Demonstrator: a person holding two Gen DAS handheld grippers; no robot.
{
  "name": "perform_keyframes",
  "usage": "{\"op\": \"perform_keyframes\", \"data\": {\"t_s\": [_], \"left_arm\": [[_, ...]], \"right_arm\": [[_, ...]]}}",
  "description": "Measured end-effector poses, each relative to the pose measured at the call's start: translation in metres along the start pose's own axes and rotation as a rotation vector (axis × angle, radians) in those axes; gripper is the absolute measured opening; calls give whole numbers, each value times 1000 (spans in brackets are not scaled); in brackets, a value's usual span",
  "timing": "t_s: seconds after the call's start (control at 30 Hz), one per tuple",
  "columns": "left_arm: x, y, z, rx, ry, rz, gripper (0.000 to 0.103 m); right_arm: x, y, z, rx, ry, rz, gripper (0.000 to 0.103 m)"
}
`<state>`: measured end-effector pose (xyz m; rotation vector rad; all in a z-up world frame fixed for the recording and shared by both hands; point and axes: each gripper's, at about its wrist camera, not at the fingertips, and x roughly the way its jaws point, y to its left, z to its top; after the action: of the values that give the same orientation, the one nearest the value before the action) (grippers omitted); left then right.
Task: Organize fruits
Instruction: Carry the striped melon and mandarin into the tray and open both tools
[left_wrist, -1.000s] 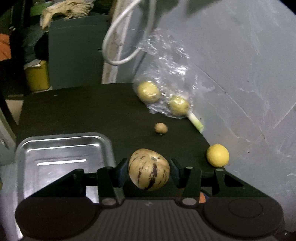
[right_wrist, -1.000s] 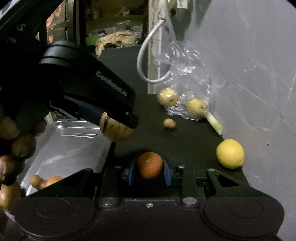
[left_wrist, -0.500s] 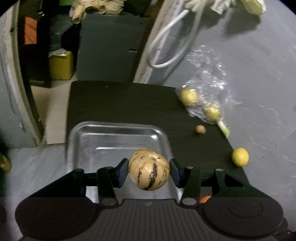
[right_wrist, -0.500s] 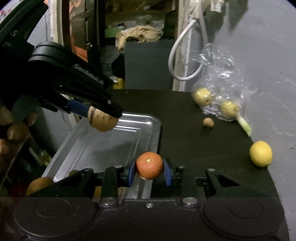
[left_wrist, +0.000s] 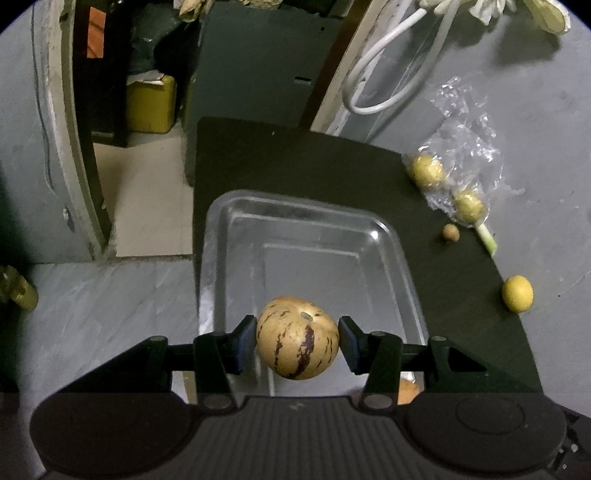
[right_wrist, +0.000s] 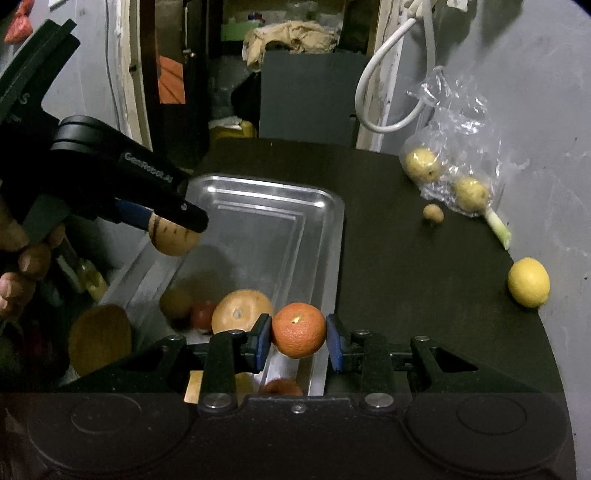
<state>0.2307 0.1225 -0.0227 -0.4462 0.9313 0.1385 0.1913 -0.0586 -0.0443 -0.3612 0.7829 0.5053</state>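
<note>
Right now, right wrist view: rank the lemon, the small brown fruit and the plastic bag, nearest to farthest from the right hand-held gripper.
From the right hand-held gripper, shut on the orange:
1. lemon, far right at the table edge.
2. small brown fruit, further back, right.
3. plastic bag, behind it, against the wall.

tray (right_wrist: 334, 236) near end hidden by fingers (right_wrist: 258, 341) | fruit (right_wrist: 282, 387) there blurred, partly hidden

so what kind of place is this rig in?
Likely a home utility or storage corner, not a lab: rough grey plastered wall, loose white cable, cluttered doorway with a yellow jerrycan behind the black table.
</note>
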Motion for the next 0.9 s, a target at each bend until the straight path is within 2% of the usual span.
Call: {"op": "perform_keyframes", "data": {"t_s": [0.47, 0.9], "left_arm": [[3, 16, -14, 4, 38, -1, 52], [4, 16, -19, 57, 53, -5, 53]], "right_arm": [[7, 7, -4, 12, 39, -39, 34], [20, 11, 3, 13, 63, -56, 34]]}}
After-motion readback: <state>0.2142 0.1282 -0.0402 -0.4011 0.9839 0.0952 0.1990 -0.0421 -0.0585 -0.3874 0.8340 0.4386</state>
